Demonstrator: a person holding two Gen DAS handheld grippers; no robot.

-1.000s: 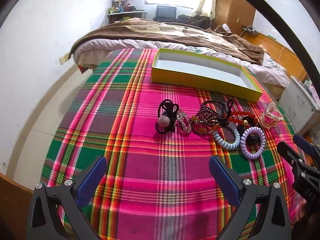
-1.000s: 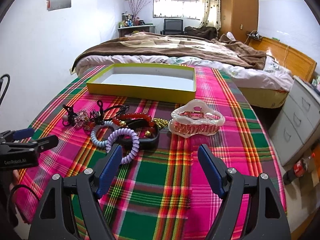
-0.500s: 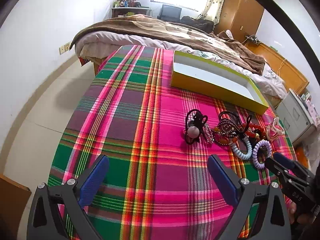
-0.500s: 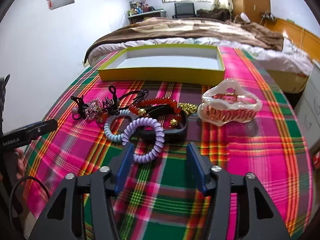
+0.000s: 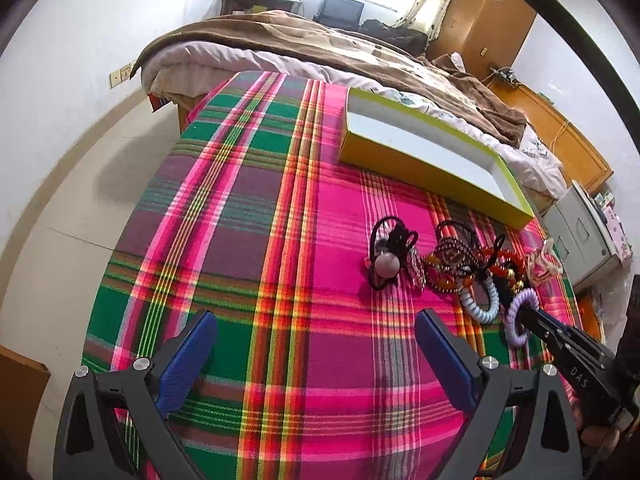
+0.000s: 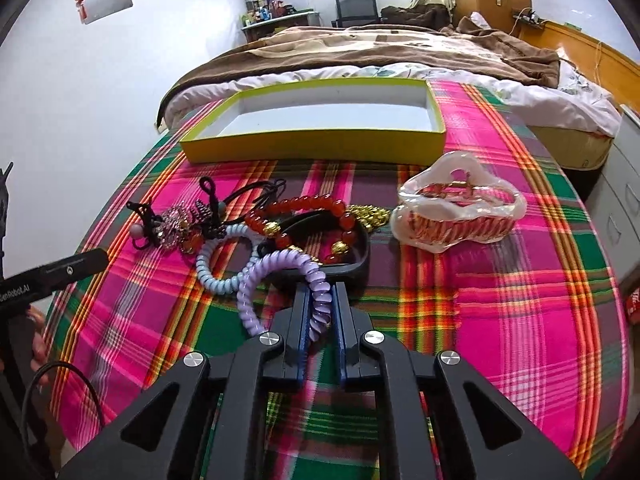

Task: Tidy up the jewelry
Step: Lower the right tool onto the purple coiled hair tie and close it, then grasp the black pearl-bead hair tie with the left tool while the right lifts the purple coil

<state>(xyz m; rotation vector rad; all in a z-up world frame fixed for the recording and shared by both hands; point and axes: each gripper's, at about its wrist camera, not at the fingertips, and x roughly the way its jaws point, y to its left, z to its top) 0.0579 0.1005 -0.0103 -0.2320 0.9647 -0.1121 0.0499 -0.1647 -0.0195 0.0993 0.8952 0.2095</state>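
Under my fingers lies a plaid tablecloth [image 6: 500,280] in pink, green and purple, spread flat over the table. My right gripper [image 6: 320,312] is low over it, its blue pads pinched onto the near side of the purple spiral hair tie [image 6: 280,268], which fills the narrow gap between them. Just past those fingertips sit the pale blue spiral hair tie [image 6: 216,264], a black band [image 6: 352,256], a red bead bracelet [image 6: 304,208] and beaded black cords [image 6: 176,224], all heaped together; ahead and to the right stands a clear claw hair clip [image 6: 456,212]. Beyond them rests the yellow tray [image 6: 312,144], then the bed with a brown blanket [image 6: 380,44]. My left gripper [image 5: 316,352] hovers over bare cloth, spread wide, holding nothing, the heap ahead to its right.
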